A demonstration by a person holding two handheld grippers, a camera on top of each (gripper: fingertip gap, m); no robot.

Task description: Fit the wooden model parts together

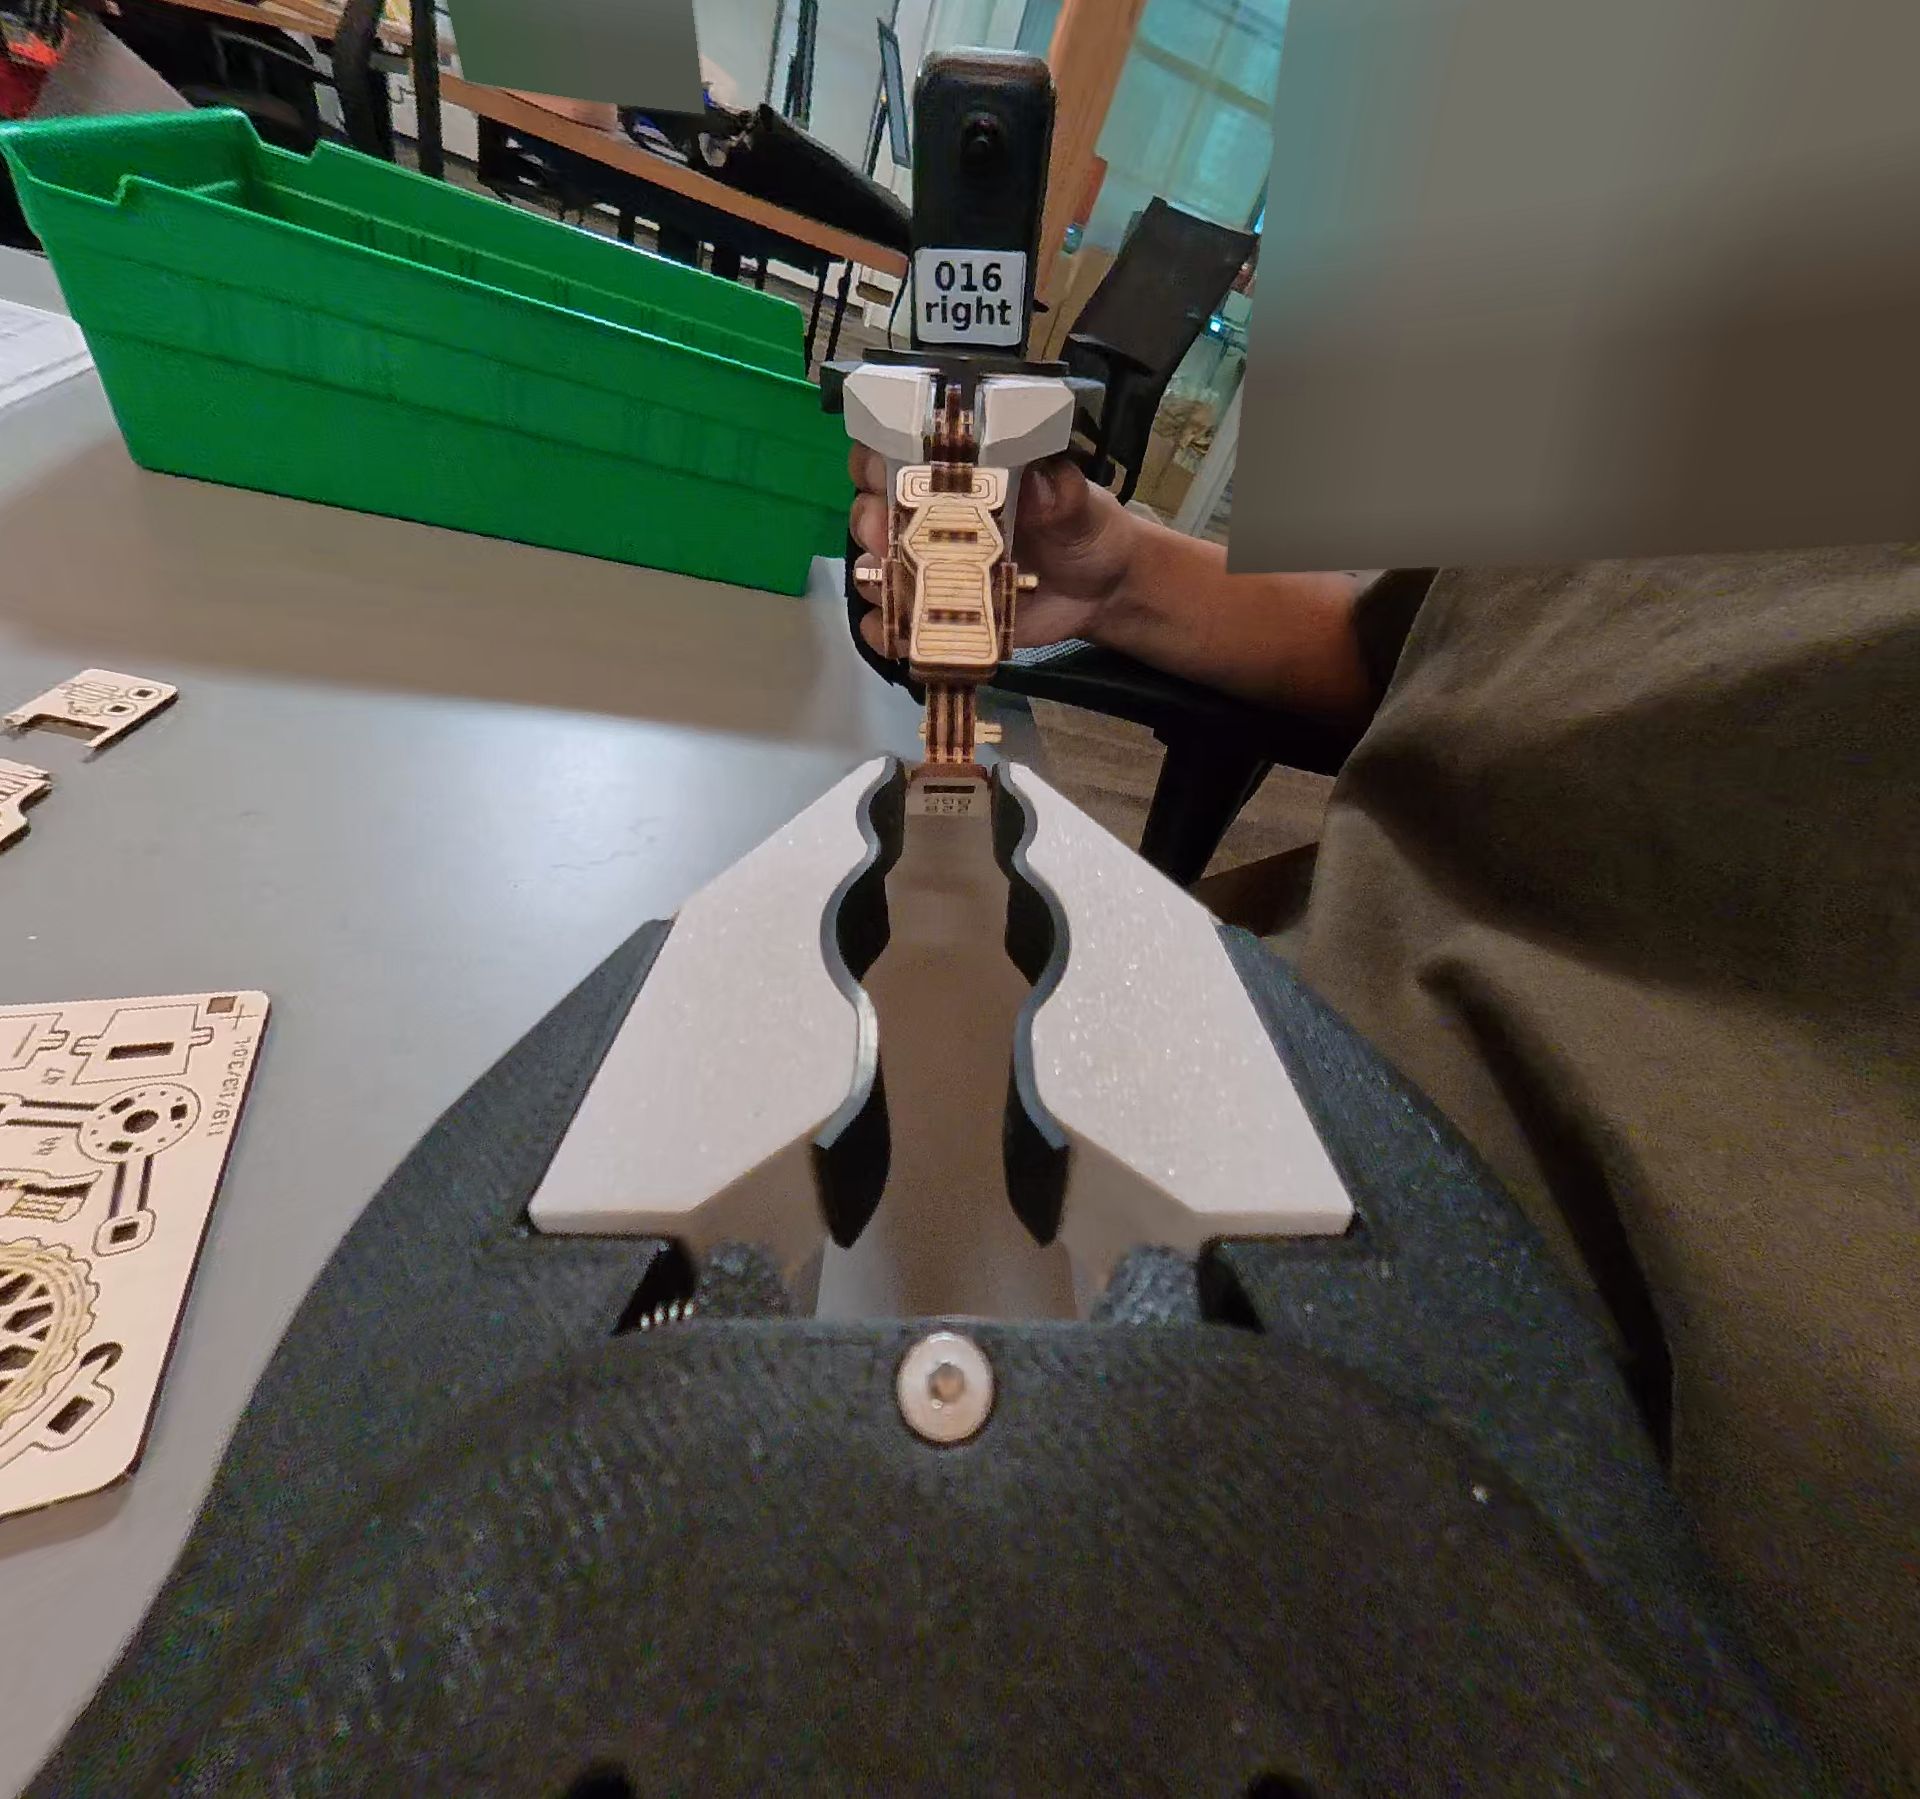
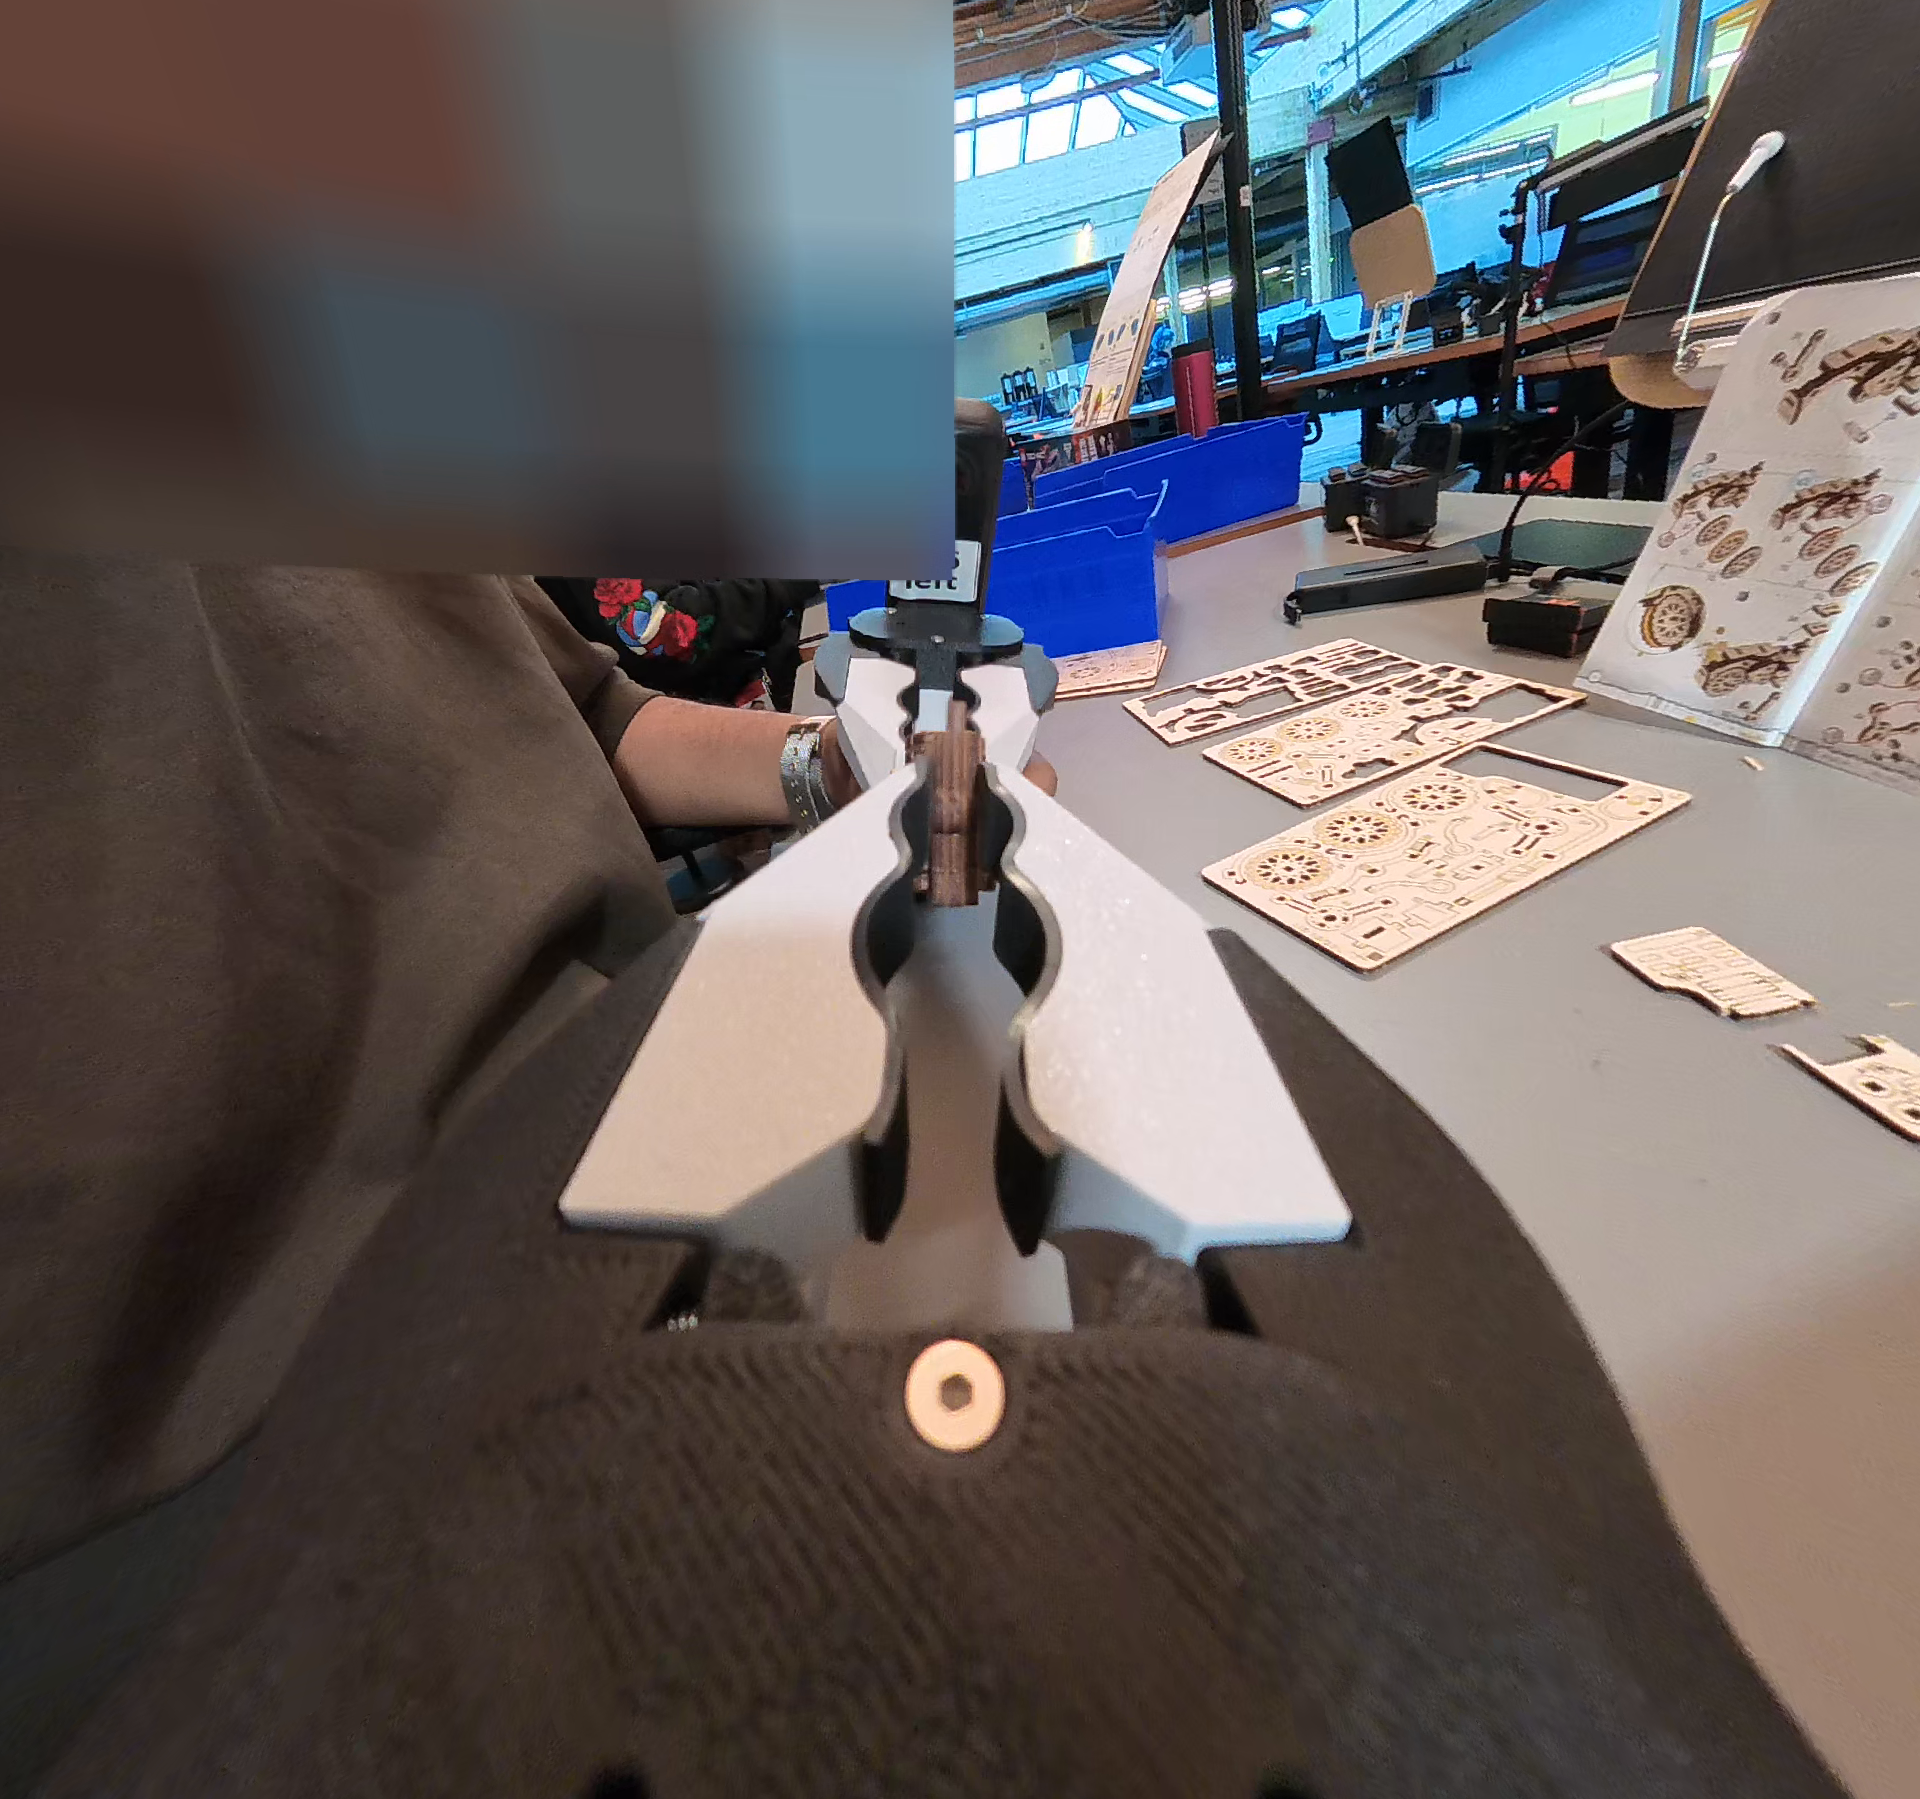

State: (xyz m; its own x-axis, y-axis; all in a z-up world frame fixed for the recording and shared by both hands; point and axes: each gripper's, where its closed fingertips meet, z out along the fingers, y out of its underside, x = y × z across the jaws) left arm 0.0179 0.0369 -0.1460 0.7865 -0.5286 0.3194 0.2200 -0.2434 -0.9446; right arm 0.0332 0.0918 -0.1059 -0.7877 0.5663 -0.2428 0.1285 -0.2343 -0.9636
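Wooden model assembly point(image 1: 951, 570) held upright at frame centre, pinched between closed fingers of right gripper point(image 1: 954, 430). Left gripper point(image 1: 943, 781) clamped on small wooden part point(image 1: 953, 800) at assembly's lower end. Cut-out wooden sheets point(image 2: 1439, 845) flat on grey table point(image 2: 1558, 1126), right of frame. Green bin point(image 1: 436, 367) upper left.

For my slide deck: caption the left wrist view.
Right claw presents a wooden model to the left claw.

Even indoor light, daylit windows behind; fisheye edges, foreground soft.
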